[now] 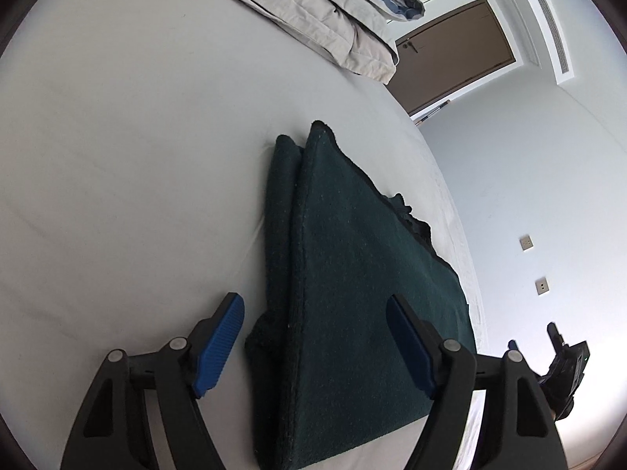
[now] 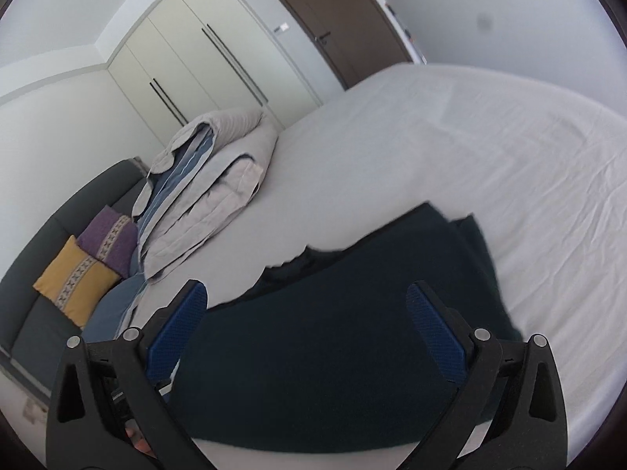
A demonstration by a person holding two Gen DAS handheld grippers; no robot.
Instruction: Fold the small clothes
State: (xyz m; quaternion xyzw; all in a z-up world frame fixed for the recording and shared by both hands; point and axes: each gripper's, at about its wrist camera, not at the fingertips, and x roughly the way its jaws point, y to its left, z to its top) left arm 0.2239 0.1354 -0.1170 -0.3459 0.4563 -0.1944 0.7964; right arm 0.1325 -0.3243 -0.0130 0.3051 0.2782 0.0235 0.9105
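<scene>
Left wrist view shows the left gripper (image 1: 315, 337) low over the white bed sheet (image 1: 129, 180), with its two blue pads spread wide apart and nothing between them pressed. Under it lies the dark green cloth (image 1: 352, 282), folded on the bed near the mattress edge; a stitched hem runs up the middle to a pointed corner, and a second layer shows just beside it on the left. One pad (image 1: 219, 344) is over the bare sheet beside the cloth, the other is over the cloth itself. I cannot tell if the fingers touch the fabric. At the far right edge of this view the right gripper (image 1: 564, 364) appears, small and dark.

From the right wrist view, the right gripper (image 2: 309, 333) is also released, its pads far from each other, above the same cloth (image 2: 333, 352), which looks almost black here and has a ragged far edge. The cloth is a little blurred. Farther on the bed rests a folded grey and blue duvet (image 2: 211, 188). Beside the bed stands a dark sofa (image 2: 58, 235) with a yellow cushion (image 2: 74, 278) and a purple cushion (image 2: 109, 239). A brown door (image 2: 337, 19) and pale wardrobe doors (image 2: 188, 55) are behind.
</scene>
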